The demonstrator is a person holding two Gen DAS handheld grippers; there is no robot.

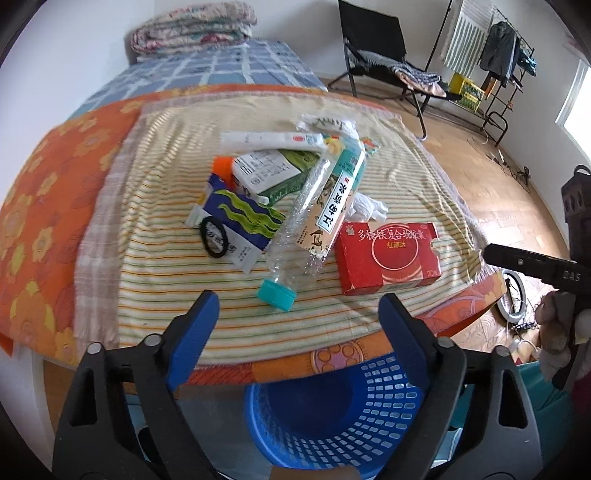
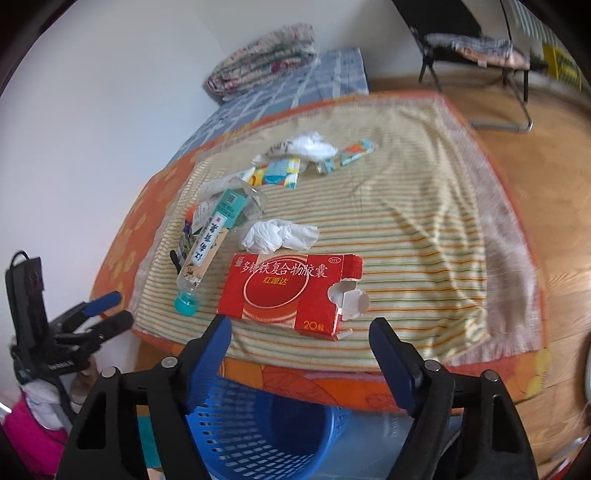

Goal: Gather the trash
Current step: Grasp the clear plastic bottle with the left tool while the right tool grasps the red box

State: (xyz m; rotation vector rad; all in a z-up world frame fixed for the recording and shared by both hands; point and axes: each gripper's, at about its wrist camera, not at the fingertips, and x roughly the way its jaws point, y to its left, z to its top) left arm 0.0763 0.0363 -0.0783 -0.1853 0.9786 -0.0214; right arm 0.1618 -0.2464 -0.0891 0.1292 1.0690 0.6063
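Observation:
Trash lies on a striped cloth over a table. A red medicine box lies nearest the front edge. A clear plastic bottle with a teal cap lies to its left. A crumpled white tissue sits behind the box. A blue snack packet, a black hair tie and a green-white carton lie further left. My left gripper is open and empty above a blue mesh basket. My right gripper is open and empty, just in front of the red box.
More wrappers and another tissue lie at the cloth's far side. A bed with a folded quilt stands behind the table. A black folding chair and a clothes rack stand on the wooden floor at right.

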